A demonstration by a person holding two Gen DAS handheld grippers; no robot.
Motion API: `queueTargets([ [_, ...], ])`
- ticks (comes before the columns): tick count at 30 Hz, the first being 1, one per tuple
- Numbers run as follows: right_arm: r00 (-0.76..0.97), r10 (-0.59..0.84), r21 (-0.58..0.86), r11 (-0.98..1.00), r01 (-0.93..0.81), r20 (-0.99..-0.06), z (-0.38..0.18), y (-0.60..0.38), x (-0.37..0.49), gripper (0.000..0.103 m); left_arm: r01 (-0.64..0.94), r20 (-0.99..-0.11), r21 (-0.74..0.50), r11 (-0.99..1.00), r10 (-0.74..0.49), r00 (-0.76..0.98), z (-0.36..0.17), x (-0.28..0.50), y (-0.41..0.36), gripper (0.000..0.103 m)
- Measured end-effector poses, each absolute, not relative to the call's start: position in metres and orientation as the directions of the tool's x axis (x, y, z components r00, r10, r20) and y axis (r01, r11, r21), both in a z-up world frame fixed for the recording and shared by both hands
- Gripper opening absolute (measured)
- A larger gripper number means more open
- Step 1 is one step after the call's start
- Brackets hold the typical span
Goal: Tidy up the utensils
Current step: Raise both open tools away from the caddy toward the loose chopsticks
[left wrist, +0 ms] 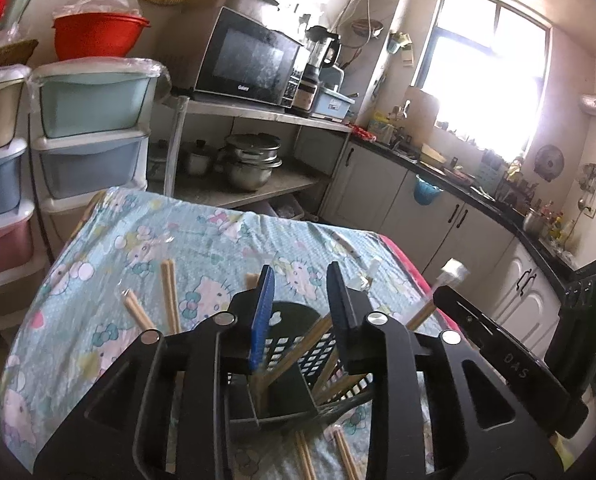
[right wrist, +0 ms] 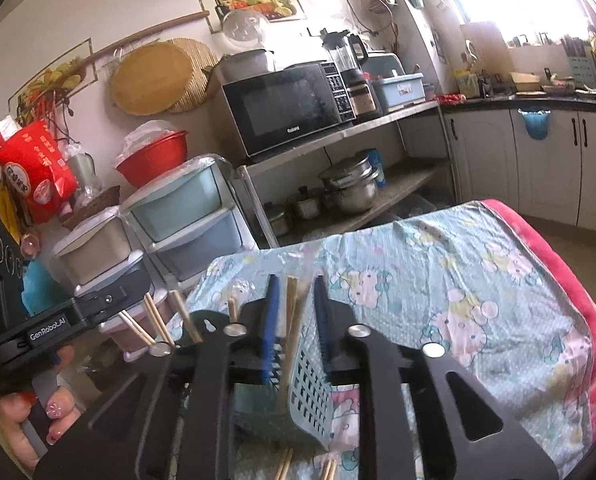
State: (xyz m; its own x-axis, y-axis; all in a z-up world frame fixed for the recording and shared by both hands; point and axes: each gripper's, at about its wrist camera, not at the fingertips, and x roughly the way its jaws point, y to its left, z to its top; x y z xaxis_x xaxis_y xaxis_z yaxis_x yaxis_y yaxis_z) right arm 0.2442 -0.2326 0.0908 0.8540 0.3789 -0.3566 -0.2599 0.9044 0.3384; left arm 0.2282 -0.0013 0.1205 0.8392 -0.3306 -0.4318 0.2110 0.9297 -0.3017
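Kitchen: Galanz microwave [right wrist: 285, 114]; GenRobot.AI left gripper [left wrist: 302, 292], right gripper [right wrist: 295, 300] fingers spread.

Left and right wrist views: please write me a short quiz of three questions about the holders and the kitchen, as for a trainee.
1. True or false: the black holder below the left tool has nothing in it.
2. Which colour is the holder below the right tool? A red, B light blue, C yellow.
3. Fill in: the microwave stands on a metal ____.

Key: 1 false, chopsticks stand in it; 2 B; 3 shelf.
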Motion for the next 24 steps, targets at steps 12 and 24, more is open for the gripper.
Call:
queueTargets([
  [12, 0.838, 0.379, 0.353, 0.903, -0.244, -0.393, 0.079, -0.238, 0.242, 0.031, 0.185, -0.446, -0.316, 0.931, -0.318, 0.837, 0.111, 0.221, 0.005, 0.056],
  [24, 0.813, 0.394, 0.360, 0.900, -0.247, -0.428, 0.072, -0.241, 0.230, 0.040, 0.169, -0.458, -0.352, 0.921, -0.327, 0.827, 0.106, 0.208, 0.012, 0.092],
])
